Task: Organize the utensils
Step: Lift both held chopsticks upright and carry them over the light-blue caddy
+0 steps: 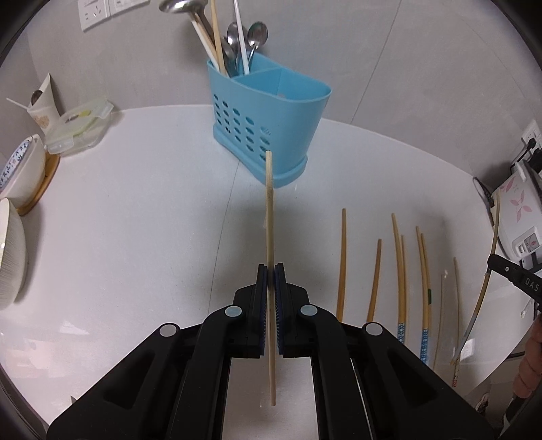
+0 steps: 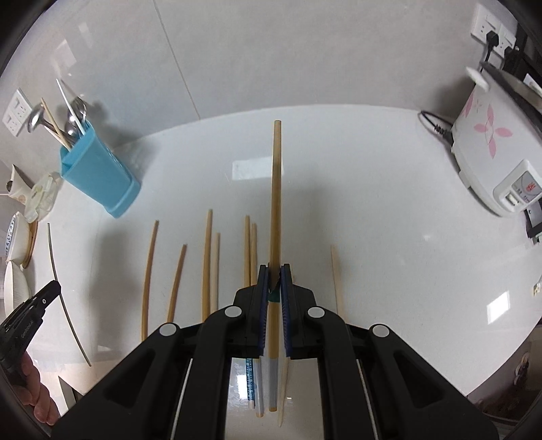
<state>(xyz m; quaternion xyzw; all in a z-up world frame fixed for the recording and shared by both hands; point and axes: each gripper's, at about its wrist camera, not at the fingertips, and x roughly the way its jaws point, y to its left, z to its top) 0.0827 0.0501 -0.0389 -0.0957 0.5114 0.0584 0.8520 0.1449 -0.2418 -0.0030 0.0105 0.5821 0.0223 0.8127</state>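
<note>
Your left gripper [image 1: 270,267] pinches 1 pale chopstick [image 1: 269,216] aimed at the blue caddy [image 1: 271,125], your right gripper [image 2: 274,269] pinches 1 green-banded chopstick [image 2: 275,203] above loose chopsticks [image 2: 207,264], and only its view shows the whole rice cooker [image 2: 487,149].

White countertop [image 2: 372,203] meets a pale tiled wall [image 2: 271,50] (glossy, reflecting light), with wall sockets [image 2: 487,27].

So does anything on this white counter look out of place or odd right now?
Mainly the loose wooden chopsticks lying in a row on the white counter, outside the blue perforated plastic utensil holder. They vary in length and tint. Nothing looks spilled or broken.
</note>
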